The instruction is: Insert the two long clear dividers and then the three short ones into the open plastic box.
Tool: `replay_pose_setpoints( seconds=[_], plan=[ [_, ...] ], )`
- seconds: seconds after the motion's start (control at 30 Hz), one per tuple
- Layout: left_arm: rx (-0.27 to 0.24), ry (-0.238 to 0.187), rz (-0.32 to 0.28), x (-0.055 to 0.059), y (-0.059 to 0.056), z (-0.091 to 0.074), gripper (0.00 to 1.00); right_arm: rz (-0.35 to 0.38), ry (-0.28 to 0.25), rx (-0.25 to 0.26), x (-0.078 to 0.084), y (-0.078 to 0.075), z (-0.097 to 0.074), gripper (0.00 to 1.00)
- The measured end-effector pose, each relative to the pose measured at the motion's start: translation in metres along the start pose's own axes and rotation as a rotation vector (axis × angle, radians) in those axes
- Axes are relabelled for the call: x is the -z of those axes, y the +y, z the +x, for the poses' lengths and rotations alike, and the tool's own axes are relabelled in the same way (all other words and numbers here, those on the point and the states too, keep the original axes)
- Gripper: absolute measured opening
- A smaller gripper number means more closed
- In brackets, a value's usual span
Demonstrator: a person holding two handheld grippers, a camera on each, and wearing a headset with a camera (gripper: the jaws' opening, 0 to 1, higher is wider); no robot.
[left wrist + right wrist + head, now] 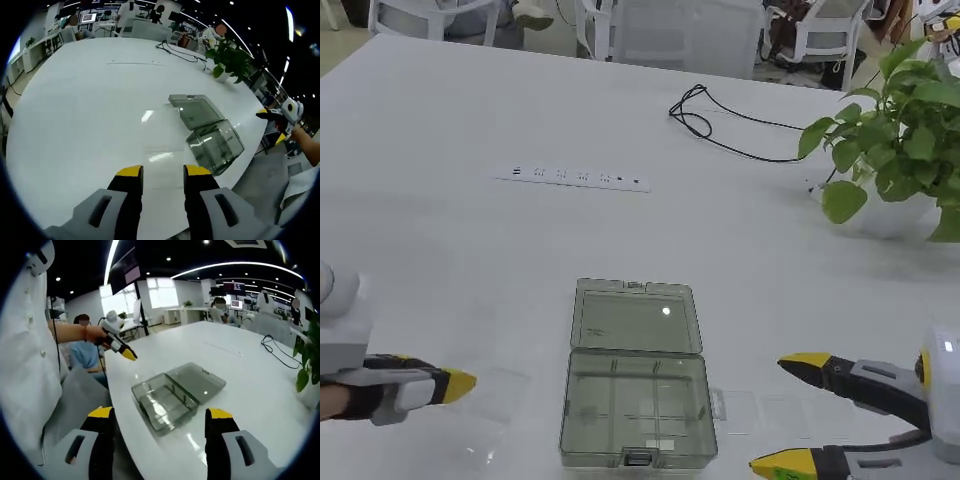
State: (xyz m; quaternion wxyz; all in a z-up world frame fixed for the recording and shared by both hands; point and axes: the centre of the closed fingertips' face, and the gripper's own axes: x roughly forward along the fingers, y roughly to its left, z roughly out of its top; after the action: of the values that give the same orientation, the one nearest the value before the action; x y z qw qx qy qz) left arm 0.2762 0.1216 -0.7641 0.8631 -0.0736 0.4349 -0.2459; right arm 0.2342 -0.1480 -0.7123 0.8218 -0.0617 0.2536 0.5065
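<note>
Box (568, 405): open on the counter (470, 250)
Long dividers (160, 130): lying flat, left of the box
Short dividers (760, 410): just right of the box
Left gripper (162, 172): left of the box; jaws a bit apart, empty
Right gripper (162, 415): right of the box; jaws wide apart, empty

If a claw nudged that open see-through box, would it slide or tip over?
It would probably slide: the box looks thin, light plastic on a smooth glossy table. Tipping seems unlikely, since it sits low with its lid lying flat open. Its slick walls may slip in a grip.
</note>
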Motion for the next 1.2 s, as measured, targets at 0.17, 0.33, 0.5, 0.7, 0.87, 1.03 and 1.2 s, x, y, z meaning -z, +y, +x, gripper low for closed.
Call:
replay_pose_setpoints(
  seconds=[0.17, 0.33, 0.5, 0.7, 0.87, 1.03, 1.2],
  plan=[
    [0.064, -0.064, -0.012, -0.015, -0.027, -0.001, 0.30, 0.007, -0.030, -0.007, -0.018, 0.008, 0.006, 0.69],
    [0.122, -0.110, -0.013, -0.026, -0.050, -0.001, 0.30, 0.029, -0.049, -0.003, -0.033, 0.011, 0.011, 0.62],
    [0.177, -0.147, -0.005, -0.035, -0.074, 0.000, 0.30, 0.082, -0.098, 0.020, -0.051, 0.011, 0.014, 0.58],
    [0.238, -0.189, -0.003, -0.043, -0.103, 0.005, 0.30, 0.144, -0.125, 0.051, -0.069, 0.011, 0.024, 0.51],
    [0.284, -0.206, 0.015, -0.047, -0.126, 0.009, 0.30, 0.168, -0.124, 0.064, -0.075, 0.015, 0.035, 0.46],
    [0.321, -0.211, 0.032, -0.047, -0.144, 0.013, 0.30, 0.207, -0.112, 0.073, -0.077, 0.019, 0.046, 0.41],
    [0.338, -0.214, 0.045, -0.046, -0.155, 0.015, 0.30, 0.269, -0.137, 0.113, -0.081, 0.015, 0.051, 0.32]
  ],
)
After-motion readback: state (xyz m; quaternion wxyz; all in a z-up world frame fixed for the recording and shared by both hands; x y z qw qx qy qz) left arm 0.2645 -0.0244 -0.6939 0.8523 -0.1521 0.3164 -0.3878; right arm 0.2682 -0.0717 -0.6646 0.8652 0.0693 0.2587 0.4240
